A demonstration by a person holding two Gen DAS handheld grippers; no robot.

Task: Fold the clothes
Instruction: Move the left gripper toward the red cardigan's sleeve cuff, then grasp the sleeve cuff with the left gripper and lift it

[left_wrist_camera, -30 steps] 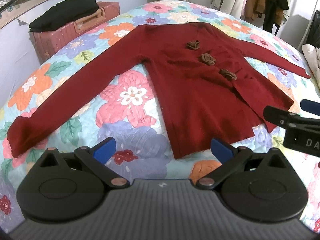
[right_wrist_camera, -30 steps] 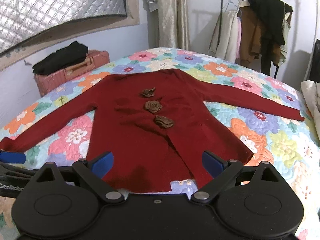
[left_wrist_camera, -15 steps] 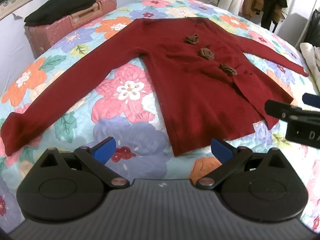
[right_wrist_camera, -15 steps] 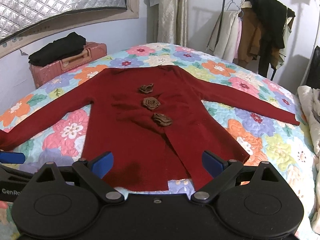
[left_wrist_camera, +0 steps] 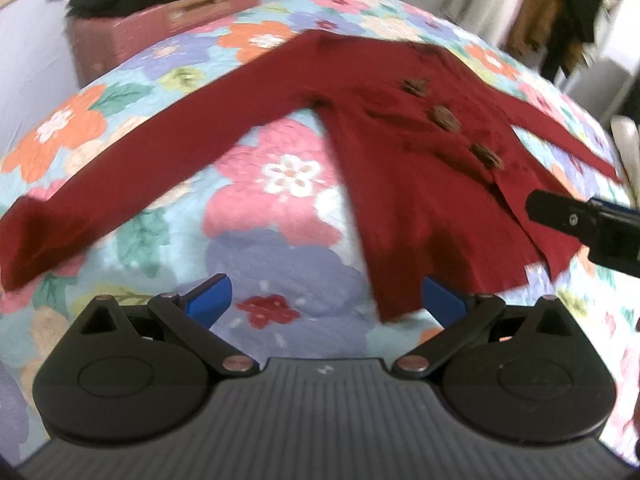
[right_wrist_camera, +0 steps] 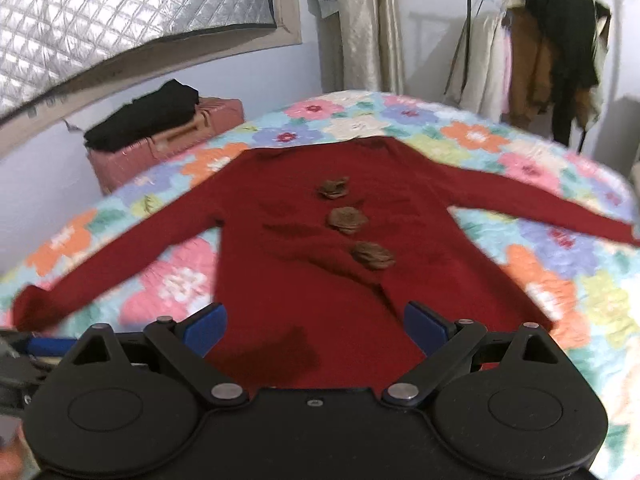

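Note:
A dark red cardigan (left_wrist_camera: 404, 184) with three brown fabric roses lies flat on a floral quilt, both sleeves spread out; it also shows in the right wrist view (right_wrist_camera: 320, 256). My left gripper (left_wrist_camera: 326, 300) is open and empty, hovering above the quilt just left of the cardigan's lower hem. My right gripper (right_wrist_camera: 316, 326) is open and empty above the cardigan's lower hem; it also shows at the right edge of the left wrist view (left_wrist_camera: 580, 224). The left sleeve's cuff (left_wrist_camera: 28, 236) lies at the far left.
The floral quilt (left_wrist_camera: 280, 176) covers the bed. A pink suitcase (right_wrist_camera: 168, 136) with black folded clothes (right_wrist_camera: 144, 114) on top stands beside the bed at the back left. A rack of hanging clothes (right_wrist_camera: 540, 52) stands behind the bed. Pale fabric (left_wrist_camera: 628, 148) lies at the right.
Both grippers have moved forward and lower toward the cardigan's hem, so the cardigan looks larger. Both stay open. The cardigan has not moved.

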